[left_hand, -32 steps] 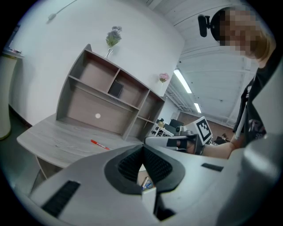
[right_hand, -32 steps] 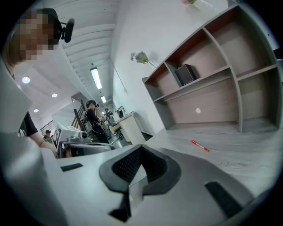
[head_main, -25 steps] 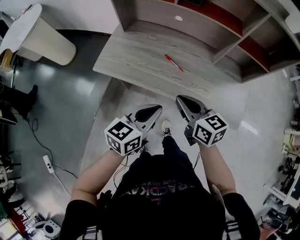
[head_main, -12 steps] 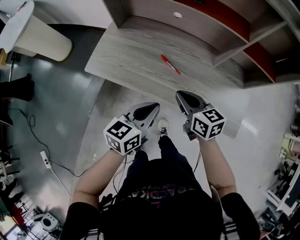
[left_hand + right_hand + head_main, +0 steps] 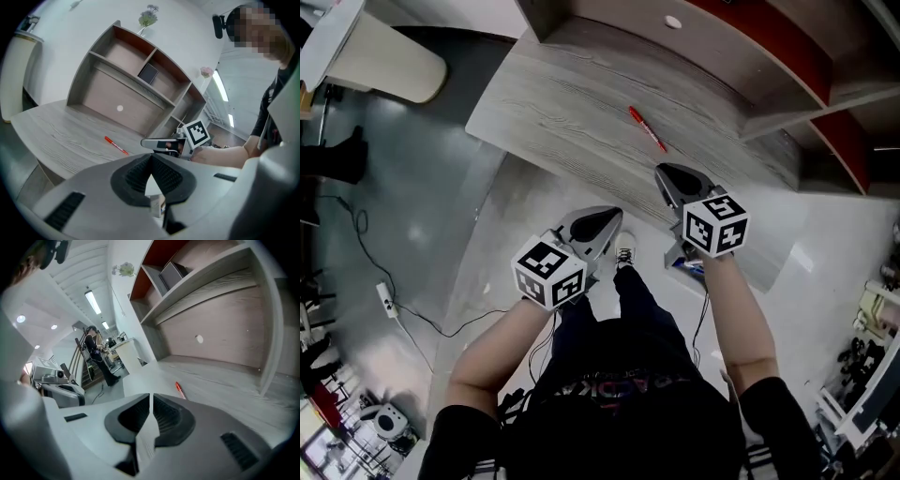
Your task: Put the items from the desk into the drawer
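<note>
Pen (image 5: 647,128), red, lies on the grey desk (image 5: 562,103), near its front edge. Your right gripper (image 5: 673,180) hovers close by at 5 o'clock from it, and your left gripper (image 5: 600,223) is farther off at 7 o'clock. The 2 pairs of jaws are closed on nothing.

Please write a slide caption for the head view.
Left gripper and right gripper, both shut, before red pen on desk.
</note>
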